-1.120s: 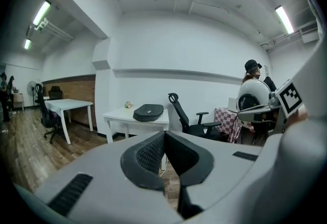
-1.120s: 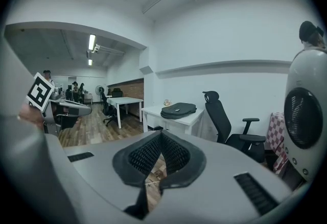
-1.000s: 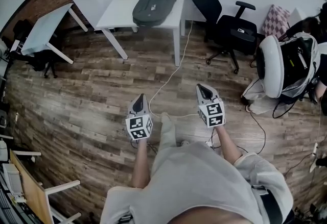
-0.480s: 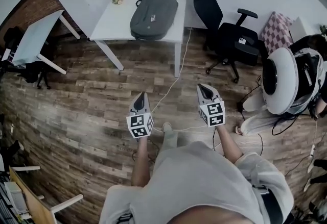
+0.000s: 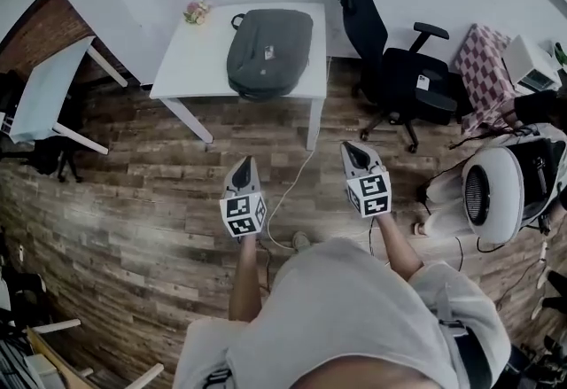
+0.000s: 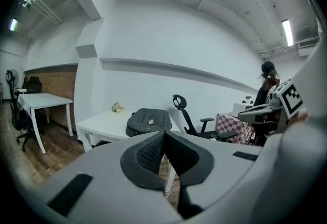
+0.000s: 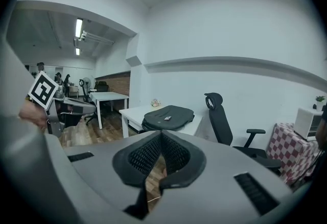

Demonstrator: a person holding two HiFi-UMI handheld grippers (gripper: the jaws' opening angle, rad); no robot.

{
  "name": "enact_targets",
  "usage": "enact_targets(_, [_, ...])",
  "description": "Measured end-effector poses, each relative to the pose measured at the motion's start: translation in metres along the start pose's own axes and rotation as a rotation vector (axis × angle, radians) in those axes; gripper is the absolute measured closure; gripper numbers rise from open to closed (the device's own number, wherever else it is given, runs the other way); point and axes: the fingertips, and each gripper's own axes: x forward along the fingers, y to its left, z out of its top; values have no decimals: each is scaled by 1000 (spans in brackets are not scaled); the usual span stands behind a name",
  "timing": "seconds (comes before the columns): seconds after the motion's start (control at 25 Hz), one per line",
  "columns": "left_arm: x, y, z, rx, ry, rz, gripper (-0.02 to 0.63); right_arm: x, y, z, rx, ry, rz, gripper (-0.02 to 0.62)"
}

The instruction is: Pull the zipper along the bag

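White table (image 5: 190, 59) is standing by the wall. The grey bag (image 5: 268, 50) is lying flat on it, its handle end pointing away from the person. The left gripper (image 5: 244, 164) and right gripper (image 5: 352, 151) are pointing toward it, well apart from it, the left one lining up nearer. Both are holding their jaws together on nothing. The zipper is probably running round the bag's edge, too small to see.

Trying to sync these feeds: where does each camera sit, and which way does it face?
Head view: on the person's head, facing steeply down; shows left gripper, right gripper, forearms, torso.
Left gripper view: on the left gripper, facing ahead over its shut jaws; right gripper at right edge.
Right gripper view: likewise, shut jaws; left gripper at left edge.
Shared: all show the bag on the table.
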Motion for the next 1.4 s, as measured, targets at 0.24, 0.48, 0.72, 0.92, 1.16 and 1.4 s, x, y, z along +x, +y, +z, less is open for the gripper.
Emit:
enact_targets(0.24, [45,18,10,7,18,-54,580,37,-7,9,0,14,-37,581])
enact_targets(0.48, [77,24,15,13,32,-84,580,62,-19,11,10,27,-54,581])
enact_targets(0.72, [118,32,16,21,46,-84,580,101,-37,10,32,31,-44,581])
enact_targets(0.92, [160,36,32,35,47,-69,580,144,-63,21,39,12,-22,581])
enact_targets(1.16, [223,41,61,45,53,-43,580,202,-103,44,44,2,20,581])
enact_targets(1.4, [284,44,83,57,58,-21,580,257,-146,63,45,-11,50,581])
